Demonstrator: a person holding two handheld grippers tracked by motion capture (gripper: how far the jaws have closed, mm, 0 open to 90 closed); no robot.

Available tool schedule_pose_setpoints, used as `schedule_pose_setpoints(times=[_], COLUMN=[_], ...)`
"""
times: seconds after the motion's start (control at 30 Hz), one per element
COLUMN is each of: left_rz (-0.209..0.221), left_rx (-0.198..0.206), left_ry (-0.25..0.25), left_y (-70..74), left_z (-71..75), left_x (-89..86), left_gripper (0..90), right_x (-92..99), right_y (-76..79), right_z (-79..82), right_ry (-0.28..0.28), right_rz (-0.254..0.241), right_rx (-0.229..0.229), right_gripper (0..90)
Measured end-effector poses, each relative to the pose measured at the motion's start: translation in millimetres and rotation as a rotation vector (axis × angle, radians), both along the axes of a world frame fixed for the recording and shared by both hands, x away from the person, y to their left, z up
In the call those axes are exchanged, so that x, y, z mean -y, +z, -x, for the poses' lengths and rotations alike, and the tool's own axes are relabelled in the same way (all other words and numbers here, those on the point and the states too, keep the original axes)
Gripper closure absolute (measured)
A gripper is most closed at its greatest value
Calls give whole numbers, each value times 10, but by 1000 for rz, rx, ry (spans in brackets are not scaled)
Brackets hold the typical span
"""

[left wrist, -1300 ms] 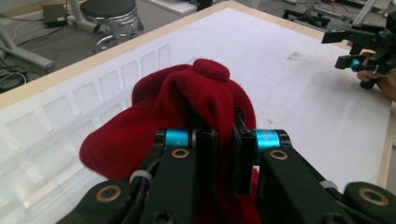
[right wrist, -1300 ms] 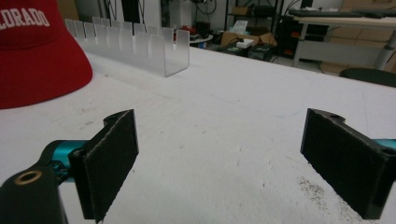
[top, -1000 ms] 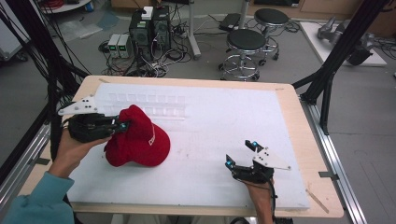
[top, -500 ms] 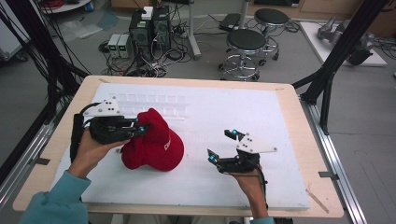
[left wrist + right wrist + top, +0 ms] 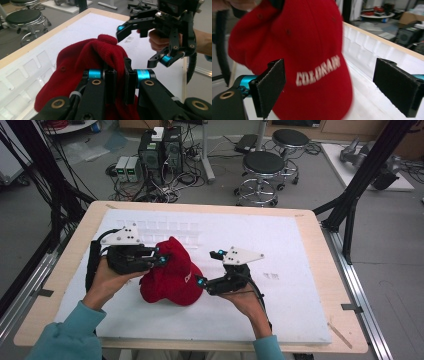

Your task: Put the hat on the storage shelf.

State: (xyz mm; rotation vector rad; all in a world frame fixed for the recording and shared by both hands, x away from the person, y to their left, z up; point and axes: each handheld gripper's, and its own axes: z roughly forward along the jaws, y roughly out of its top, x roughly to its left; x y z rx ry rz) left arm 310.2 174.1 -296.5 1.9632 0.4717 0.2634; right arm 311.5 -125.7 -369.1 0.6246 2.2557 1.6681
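Note:
A red cap with white lettering lies bunched on the white board, left of centre. My left gripper comes in from the left and is shut on a fold of the cap's crown; in the left gripper view its jaws pinch the red fabric. My right gripper hovers just right of the cap, open, with its jaws spread toward the cap's front. In the right gripper view the lettered front panel sits between and beyond the wide jaws, untouched. The left gripper view also shows the right gripper open.
A white foam board covers the wooden table. A clear compartment tray lies at the board's back left, behind the cap. Stools and computer boxes stand on the floor beyond the table.
The left gripper has carried the cap rightward toward the board's middle. The right gripper has risen and moved left, from the front right of the board up to the cap's side.

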Motion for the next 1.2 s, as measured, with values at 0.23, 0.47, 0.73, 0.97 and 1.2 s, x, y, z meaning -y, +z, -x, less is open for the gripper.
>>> schedule_pose_setpoints(times=[0.23, 0.47, 0.73, 0.97, 1.2], left_rz=[-10, -8, -19, -20, -10], left_rx=[7, 13, 29, 31, 28], left_ry=[-42, -69, -77, -76, -73], left_y=[-13, -18, -17, -12, -6], left_z=[21, 45, 60, 57, 64], left_x=[102, 180, 198, 182, 156], left_gripper=[834, 834, 833, 833, 828], right_x=[-152, -205, -220, -251, -268], right_y=[9, 34, 53, 67, 66], right_z=[-62, -86, -60, -6, 15], right_ry=[83, 147, 154, 148, 144], right_rz=[-9, 6, 33, 42, 34], right_rx=[-38, -37, -27, -19, -9], right_gripper=[163, 330, 697, 854, 860])
